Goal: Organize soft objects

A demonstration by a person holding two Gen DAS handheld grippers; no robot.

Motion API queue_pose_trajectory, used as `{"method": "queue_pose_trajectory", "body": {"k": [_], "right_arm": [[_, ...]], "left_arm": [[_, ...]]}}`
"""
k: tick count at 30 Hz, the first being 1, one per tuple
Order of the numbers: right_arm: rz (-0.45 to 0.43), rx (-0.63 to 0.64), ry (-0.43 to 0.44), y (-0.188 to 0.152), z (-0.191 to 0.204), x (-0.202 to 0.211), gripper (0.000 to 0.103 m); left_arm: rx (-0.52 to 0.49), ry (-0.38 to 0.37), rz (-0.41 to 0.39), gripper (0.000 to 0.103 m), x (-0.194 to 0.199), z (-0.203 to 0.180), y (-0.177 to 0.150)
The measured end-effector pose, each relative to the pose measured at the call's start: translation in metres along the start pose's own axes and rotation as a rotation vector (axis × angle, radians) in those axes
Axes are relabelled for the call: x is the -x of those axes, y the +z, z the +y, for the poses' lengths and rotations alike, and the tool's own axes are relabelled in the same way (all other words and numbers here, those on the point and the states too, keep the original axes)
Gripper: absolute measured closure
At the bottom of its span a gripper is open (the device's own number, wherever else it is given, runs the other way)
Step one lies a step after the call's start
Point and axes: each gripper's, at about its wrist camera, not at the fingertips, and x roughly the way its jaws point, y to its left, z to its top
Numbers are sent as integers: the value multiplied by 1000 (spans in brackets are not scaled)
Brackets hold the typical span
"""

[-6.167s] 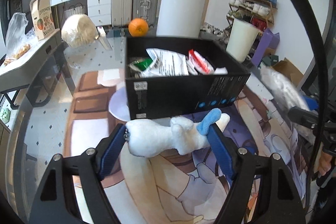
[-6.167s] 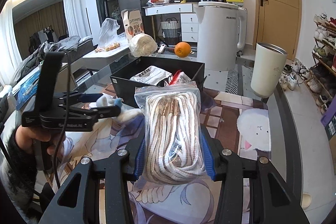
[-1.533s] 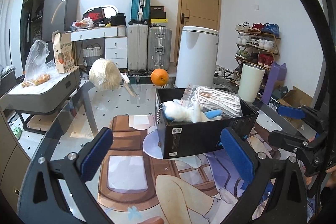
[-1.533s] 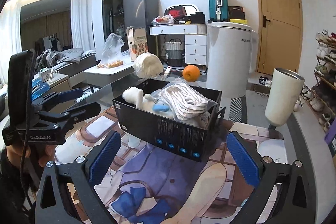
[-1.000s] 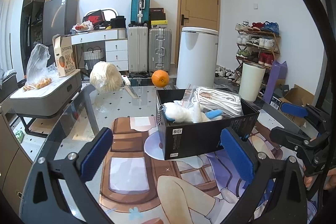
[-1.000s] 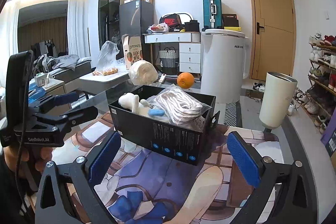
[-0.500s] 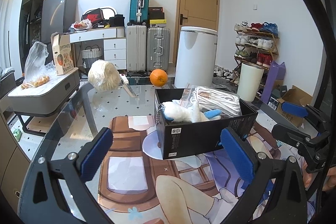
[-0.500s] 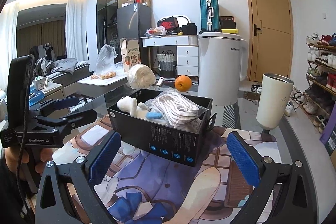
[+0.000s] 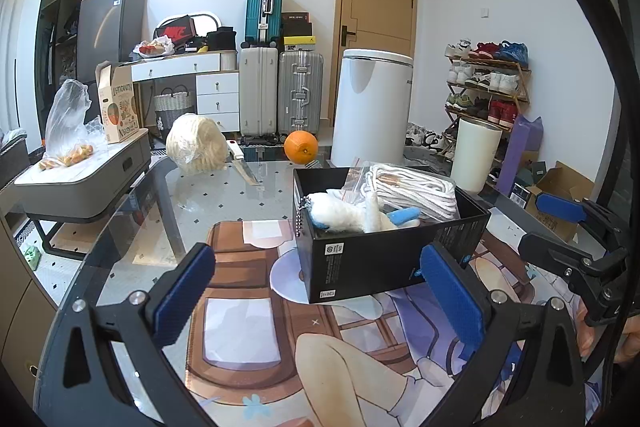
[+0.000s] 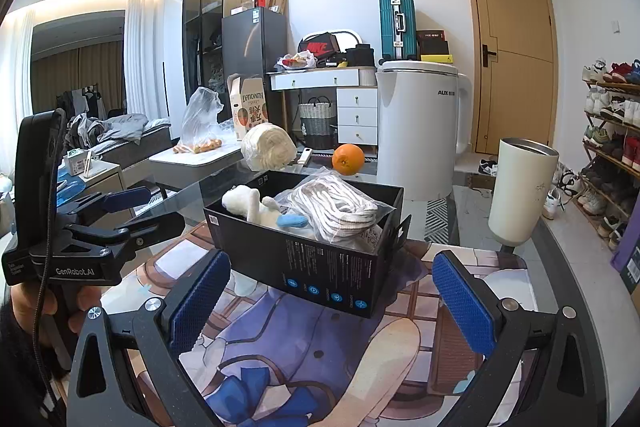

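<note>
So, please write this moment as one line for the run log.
left gripper: open, empty | right gripper: open, empty | plush toy and bagged rope: inside black box

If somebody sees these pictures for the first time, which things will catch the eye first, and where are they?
The black box in the middle of the table, on the illustrated mat, draws the eye first: a white plush toy and a bagged white rope lie inside it. Next come the blue-padded left tongs and right tongs, both open and empty in front of the box. Behind it, a bright orange sits on the glass.
</note>
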Motion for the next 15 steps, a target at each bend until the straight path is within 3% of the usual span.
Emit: {"method": "queue_pose_trajectory", "body": {"k": [15], "right_arm": [[1,0,0,-1,0,-1,0]], "left_arm": [[-3,-1,-2,0,-1,0,0]]}}
